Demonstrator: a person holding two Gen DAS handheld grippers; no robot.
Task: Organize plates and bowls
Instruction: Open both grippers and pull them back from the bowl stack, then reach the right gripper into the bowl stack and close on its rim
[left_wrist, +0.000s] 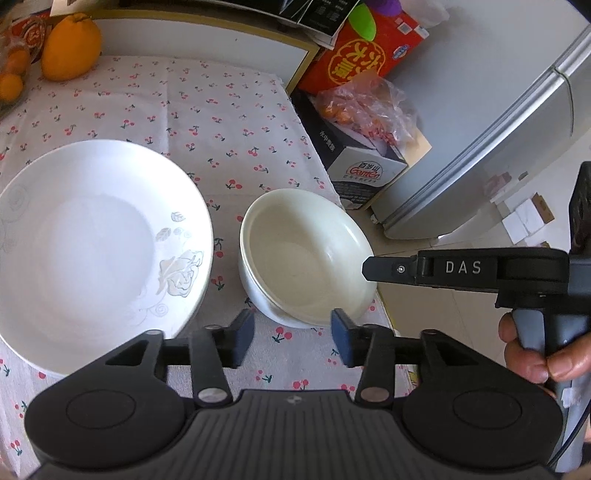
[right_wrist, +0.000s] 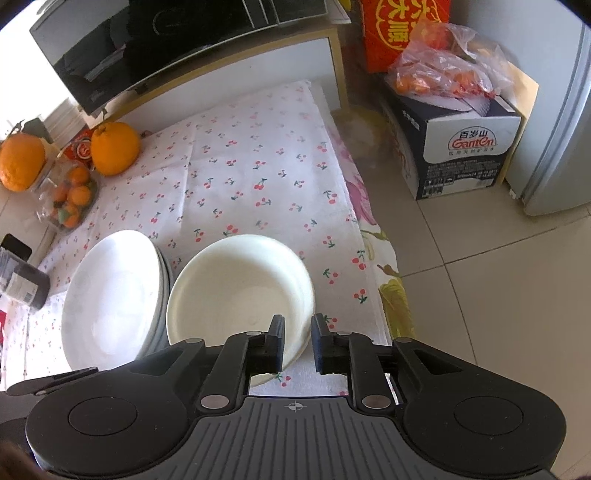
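Note:
A stack of white plates (left_wrist: 96, 236) with a grey rose print lies on the cherry-print tablecloth (left_wrist: 221, 118). To its right stand nested cream bowls (left_wrist: 303, 254). My left gripper (left_wrist: 291, 338) is open and empty, just in front of the bowls. My right gripper (right_wrist: 298, 341) is open a little, its jaws on either side of the bowl's near rim (right_wrist: 295, 343) without closing on it; it shows from the side in the left wrist view (left_wrist: 373, 267). The plates (right_wrist: 110, 295) and bowls (right_wrist: 240, 291) also show in the right wrist view.
Large oranges (right_wrist: 114, 147) and a bag of small oranges (right_wrist: 72, 199) sit at the table's far left. A dark jar (right_wrist: 22, 284) lies left of the plates. A Ganten box (right_wrist: 461, 147), a red carton (left_wrist: 362, 55) and a fridge (left_wrist: 517, 110) stand right of the table's edge.

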